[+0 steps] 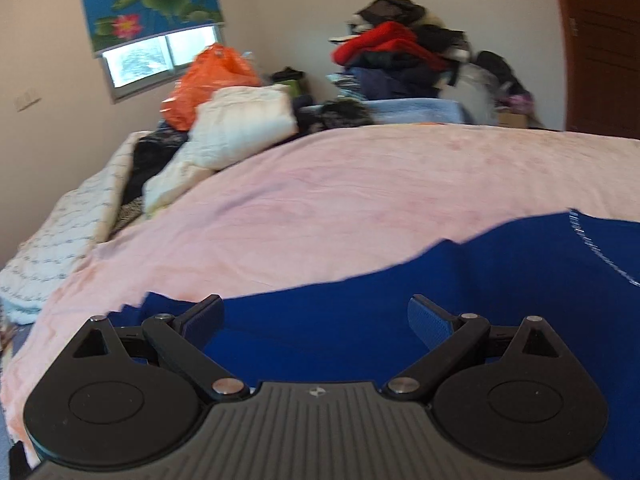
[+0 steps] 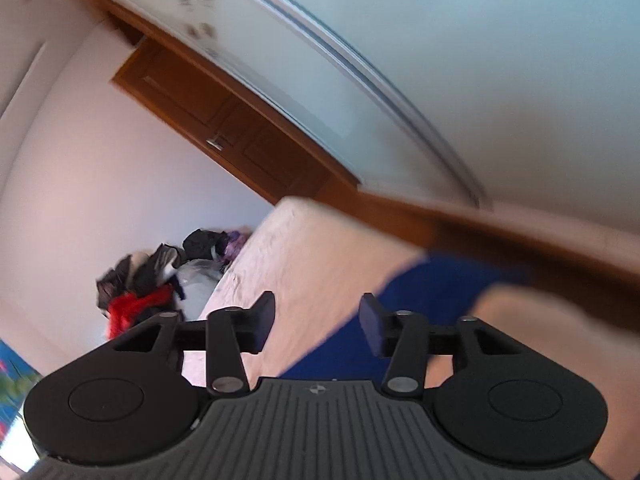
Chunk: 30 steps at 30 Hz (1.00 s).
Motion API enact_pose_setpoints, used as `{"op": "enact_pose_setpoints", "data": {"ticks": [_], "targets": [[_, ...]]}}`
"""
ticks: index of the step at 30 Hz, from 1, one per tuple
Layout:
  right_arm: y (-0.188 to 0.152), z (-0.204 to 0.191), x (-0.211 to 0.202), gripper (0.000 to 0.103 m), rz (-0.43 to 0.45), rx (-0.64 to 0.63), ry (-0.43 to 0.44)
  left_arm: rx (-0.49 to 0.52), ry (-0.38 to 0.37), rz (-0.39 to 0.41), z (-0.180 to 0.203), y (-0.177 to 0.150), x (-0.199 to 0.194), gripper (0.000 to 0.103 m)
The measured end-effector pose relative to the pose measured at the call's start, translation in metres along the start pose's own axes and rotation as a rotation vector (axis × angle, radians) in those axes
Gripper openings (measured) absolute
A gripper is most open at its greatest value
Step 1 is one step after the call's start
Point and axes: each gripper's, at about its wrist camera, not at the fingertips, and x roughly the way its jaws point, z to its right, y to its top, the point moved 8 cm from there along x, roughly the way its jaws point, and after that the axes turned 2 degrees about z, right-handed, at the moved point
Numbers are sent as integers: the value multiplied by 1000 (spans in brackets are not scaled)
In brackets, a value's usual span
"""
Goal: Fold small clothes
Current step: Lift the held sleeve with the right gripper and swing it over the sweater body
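Left wrist view has the left gripper [image 1: 316, 316] with its jaws spread wide, nothing between them, hovering just over the blue garment [image 1: 460, 300], which lies on the pink bedspread [image 1: 340, 184] at the near edge of the bed. Right wrist view is tilted and blurry; the right gripper [image 2: 318, 322] has its jaws partway apart, nothing pinched, same blue cloth under and beyond it. So neither one is holding anything right now. My take: both need a fresh grab for the next fold. Pinch matching corners or edges, lift just enough, lay it over evenly, and keep it away from that pile of white clothes [image 1: 240, 128].
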Motion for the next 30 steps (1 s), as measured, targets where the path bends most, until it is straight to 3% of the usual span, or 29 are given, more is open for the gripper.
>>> {"op": "enact_pose_setpoints", "data": {"ticks": [6,9,12,18,20,21,22,27,30], "targets": [[-30,44,16,48,-32,151,-44,112,-242,21,107,-17,-43,99],[-25,47,32,47,27,146,-39,167,-308,45,145,-22,-62,99],[-8,53,45,45,119,151,-27,194,-351,14,168,-34,-69,99],[24,66,73,44,218,212,-7,219,-334,-21,171,-46,-65,99],[31,72,82,31,207,223,-38,205,-323,-30,165,-45,-61,99],[31,75,86,15,201,233,-64,195,-319,-38,162,-46,-59,99],[31,78,86,11,196,241,-73,185,-314,-45,159,-46,-57,99],[35,58,65,10,239,132,-78,167,-281,-62,146,-46,-46,99],[55,37,41,10,312,64,-62,160,-276,-62,142,-43,-44,99]]}}
